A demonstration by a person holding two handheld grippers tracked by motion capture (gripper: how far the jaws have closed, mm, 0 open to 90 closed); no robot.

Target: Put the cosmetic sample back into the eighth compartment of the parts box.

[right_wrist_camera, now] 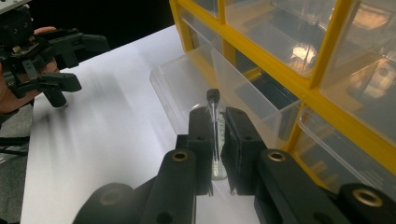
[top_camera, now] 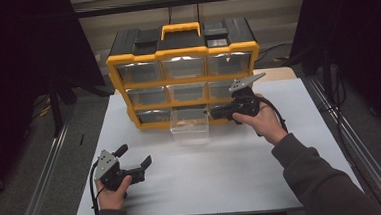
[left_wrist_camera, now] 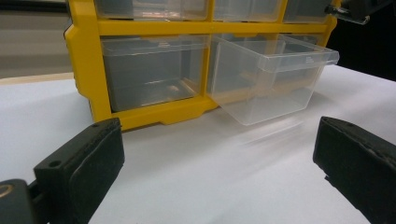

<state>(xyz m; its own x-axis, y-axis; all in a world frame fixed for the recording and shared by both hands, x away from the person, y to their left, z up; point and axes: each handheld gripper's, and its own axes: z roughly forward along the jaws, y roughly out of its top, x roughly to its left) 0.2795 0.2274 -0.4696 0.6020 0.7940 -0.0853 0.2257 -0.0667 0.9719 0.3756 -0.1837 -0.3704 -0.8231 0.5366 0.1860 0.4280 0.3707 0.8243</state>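
A yellow-and-black organizer point(top_camera: 182, 53) with clear drawers stands at the back of the white table point(top_camera: 263, 178). Its bottom middle drawer point(top_camera: 189, 125) is pulled out onto the table, and looks empty. My right gripper point(top_camera: 215, 113) hovers at that drawer's right side. In the right gripper view the right gripper point(right_wrist_camera: 217, 123) is shut on a thin clear vial point(right_wrist_camera: 215, 140) with a black cap, held over the drawer's point(right_wrist_camera: 187, 84) edge. My left gripper point(top_camera: 135, 156) rests open at the front left of the table. Nothing lies between its jaws, which face the drawer point(left_wrist_camera: 275, 79).
Metal rails point(top_camera: 47, 166) run along both sides of the table. Dark curtains hang left and right. The organizer's other drawers point(left_wrist_camera: 149, 74) are pushed in. The left gripper point(right_wrist_camera: 80, 63) also appears far off in the right gripper view.
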